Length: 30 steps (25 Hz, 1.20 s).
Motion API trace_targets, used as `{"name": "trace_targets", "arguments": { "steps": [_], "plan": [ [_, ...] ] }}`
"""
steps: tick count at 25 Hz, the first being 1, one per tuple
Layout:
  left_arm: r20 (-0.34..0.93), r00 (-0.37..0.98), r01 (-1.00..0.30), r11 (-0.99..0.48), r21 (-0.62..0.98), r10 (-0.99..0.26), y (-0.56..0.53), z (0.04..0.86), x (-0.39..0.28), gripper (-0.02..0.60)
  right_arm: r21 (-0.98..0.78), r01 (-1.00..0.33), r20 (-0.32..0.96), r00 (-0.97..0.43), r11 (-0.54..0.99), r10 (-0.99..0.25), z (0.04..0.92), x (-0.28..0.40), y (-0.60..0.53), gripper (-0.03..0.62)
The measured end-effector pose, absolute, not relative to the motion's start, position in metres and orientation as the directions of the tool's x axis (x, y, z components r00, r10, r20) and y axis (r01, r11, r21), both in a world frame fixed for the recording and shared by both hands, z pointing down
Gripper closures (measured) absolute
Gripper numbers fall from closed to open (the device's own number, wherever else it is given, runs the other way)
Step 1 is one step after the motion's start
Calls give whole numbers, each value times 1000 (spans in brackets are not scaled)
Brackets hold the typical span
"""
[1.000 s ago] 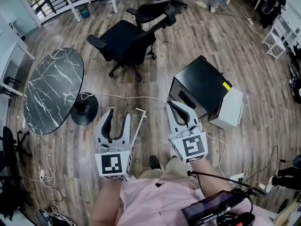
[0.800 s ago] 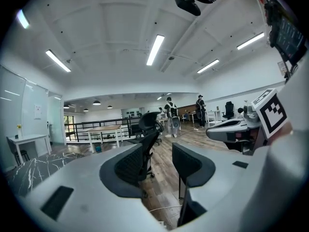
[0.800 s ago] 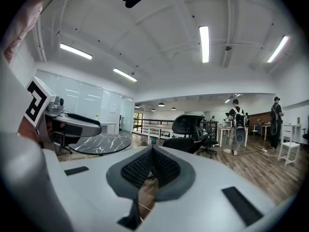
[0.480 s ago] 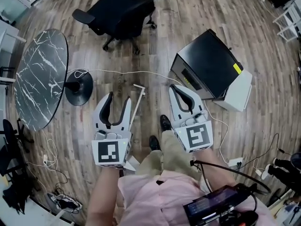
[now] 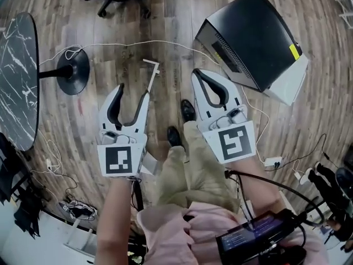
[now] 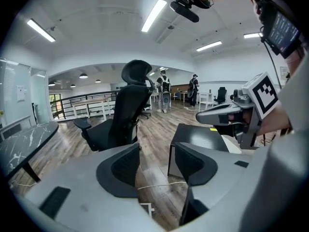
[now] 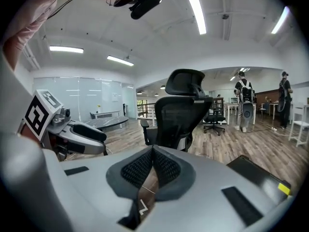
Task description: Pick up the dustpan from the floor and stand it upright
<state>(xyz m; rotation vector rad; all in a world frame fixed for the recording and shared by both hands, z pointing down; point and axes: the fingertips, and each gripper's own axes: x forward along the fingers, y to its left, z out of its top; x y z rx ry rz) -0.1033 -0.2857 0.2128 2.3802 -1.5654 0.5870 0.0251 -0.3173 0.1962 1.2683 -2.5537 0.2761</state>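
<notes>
Head view shows the left hand-held gripper (image 5: 132,91) and the right hand-held gripper (image 5: 199,76) side by side, reaching forward and tilted slightly down. The left is released, its jaws just opening on nothing. The right is clenched and empty. The dustpan (image 5: 153,77) lies on the floor (image 5: 165,26) between them, its handle pointing ahead.

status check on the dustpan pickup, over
Left gripper empty, jaws just opening. Right gripper shut, empty. Dustpan on the floor, ungripped, handle beside left gripper. White cable lies past the handle's end.
</notes>
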Motion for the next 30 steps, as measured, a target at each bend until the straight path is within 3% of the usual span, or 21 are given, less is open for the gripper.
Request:
{"name": "trace_targets", "arguments": {
  "steps": [8, 30],
  "plan": [
    [562, 359, -903, -430, 5, -746, -293, 334, -88, 351, -95, -788, 370, -595, 608, -713, 291, 32, -337, 594],
    [705, 360, -882, -470, 42, -612, -293, 616, -114, 351, -111, -745, 375, -644, 658, -666, 469, 12, -338, 592]
  ]
}}
